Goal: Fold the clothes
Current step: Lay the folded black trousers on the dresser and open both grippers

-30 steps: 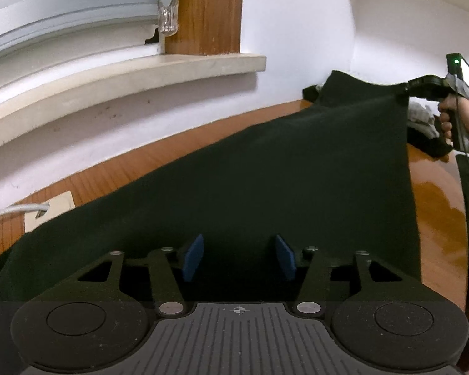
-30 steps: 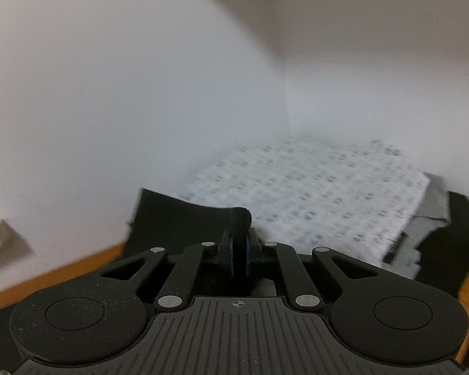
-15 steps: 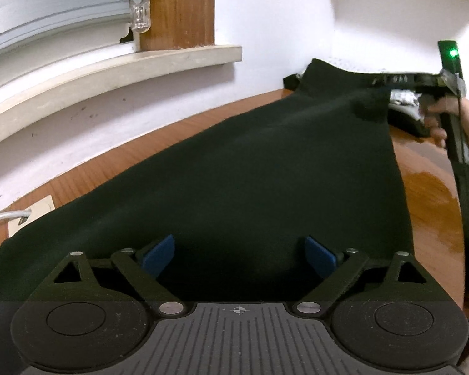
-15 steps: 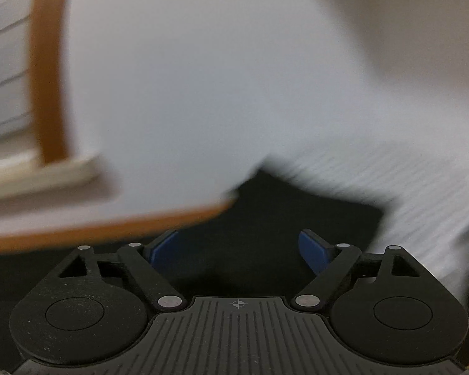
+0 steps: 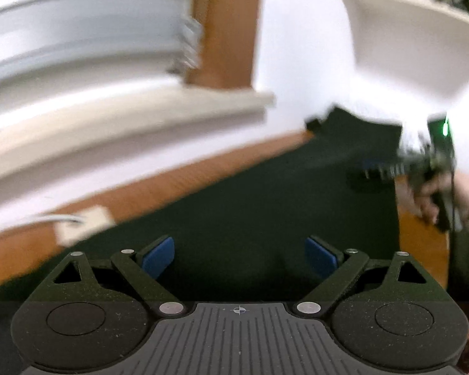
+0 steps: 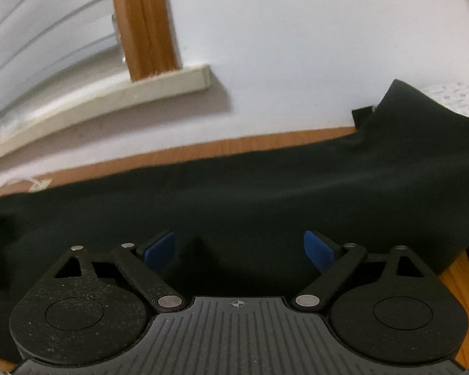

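A black garment (image 5: 265, 206) lies spread flat on the wooden table (image 5: 178, 181); it also fills the right wrist view (image 6: 265, 187). My left gripper (image 5: 239, 254) is open and empty just above the cloth's near end. My right gripper (image 6: 239, 248) is open and empty above the cloth. It also shows, blurred, at the right of the left wrist view (image 5: 387, 168), over the cloth's far right corner.
A white wall and a window sill (image 6: 109, 100) with a wooden frame (image 6: 143, 25) run behind the table. A wall socket plate with a cable (image 5: 84, 225) lies at the left. A folded patterned white cloth (image 6: 453, 97) lies past the garment's far end.
My right gripper let go of the cloth's corner, opened and swung left over the garment. My left gripper opened wider and lifted back a little; the cloth now lies flat.
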Action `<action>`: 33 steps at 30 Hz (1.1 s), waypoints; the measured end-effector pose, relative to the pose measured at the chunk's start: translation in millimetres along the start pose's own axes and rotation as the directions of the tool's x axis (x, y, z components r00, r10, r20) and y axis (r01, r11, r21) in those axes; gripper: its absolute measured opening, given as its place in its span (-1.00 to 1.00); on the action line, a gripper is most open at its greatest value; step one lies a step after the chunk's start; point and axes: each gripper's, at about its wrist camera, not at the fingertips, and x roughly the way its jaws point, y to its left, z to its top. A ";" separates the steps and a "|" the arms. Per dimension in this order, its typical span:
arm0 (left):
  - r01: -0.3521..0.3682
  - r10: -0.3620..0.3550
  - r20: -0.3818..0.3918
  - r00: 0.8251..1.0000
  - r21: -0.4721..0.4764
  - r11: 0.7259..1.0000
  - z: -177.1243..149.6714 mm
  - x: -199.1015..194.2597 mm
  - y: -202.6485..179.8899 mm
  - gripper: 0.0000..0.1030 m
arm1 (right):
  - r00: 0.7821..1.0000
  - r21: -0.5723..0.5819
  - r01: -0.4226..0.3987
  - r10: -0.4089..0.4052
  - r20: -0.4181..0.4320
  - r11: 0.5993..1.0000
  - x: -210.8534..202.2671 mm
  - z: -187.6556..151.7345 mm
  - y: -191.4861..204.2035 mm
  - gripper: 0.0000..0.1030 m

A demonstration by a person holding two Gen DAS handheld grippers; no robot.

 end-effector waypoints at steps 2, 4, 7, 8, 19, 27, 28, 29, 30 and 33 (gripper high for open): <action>-0.086 0.085 0.018 0.996 0.030 0.996 4.3 -29.5 27.9 0.79 | 1.000 -0.042 0.012 -0.013 -0.020 0.999 2.8 0.1 5.3 0.86; -0.172 0.172 0.008 0.985 0.032 0.984 5.9 -53.6 57.7 0.79 | 0.998 -0.098 0.040 -0.044 -0.037 0.994 6.4 -0.8 14.3 0.92; -0.240 0.242 -0.035 0.970 0.046 0.970 -0.5 -80.3 95.5 0.79 | 0.997 -0.113 0.053 -0.058 -0.043 0.992 8.3 -1.1 17.4 0.94; -0.261 0.264 -0.051 0.963 0.059 0.963 -5.5 -84.8 106.3 0.79 | 0.998 -0.102 0.047 -0.052 -0.043 0.994 8.3 -0.9 15.5 0.94; -0.279 0.291 -0.152 0.944 0.098 0.955 -32.4 -66.9 149.4 -0.47 | 0.998 -0.105 0.042 -0.047 -0.047 0.994 10.3 -0.9 16.7 0.94; -0.418 0.415 -0.128 0.901 0.005 0.908 -25.9 -70.3 157.9 0.50 | 0.998 -0.108 0.043 -0.048 -0.049 0.993 10.9 -0.3 17.5 0.95; -0.426 0.421 -0.131 0.898 -0.017 0.904 -28.3 -72.0 159.4 0.51 | 0.998 -0.108 0.043 -0.048 -0.049 0.993 11.0 -0.3 17.7 0.95; -0.424 0.416 -0.129 0.900 -0.042 0.905 -30.1 -75.1 160.6 0.51 | 0.998 -0.108 0.043 -0.049 -0.049 0.993 11.0 -0.2 17.9 0.95; -0.428 0.419 -0.123 0.900 -0.056 0.902 -32.3 -79.6 160.2 0.55 | 0.998 -0.108 0.044 -0.049 -0.049 0.993 10.9 -0.3 18.2 0.95; -0.466 0.461 -0.092 0.883 -0.051 0.883 -42.9 -100.2 154.9 0.74 | 0.998 -0.107 0.044 -0.050 -0.049 0.993 10.8 -0.5 18.5 0.95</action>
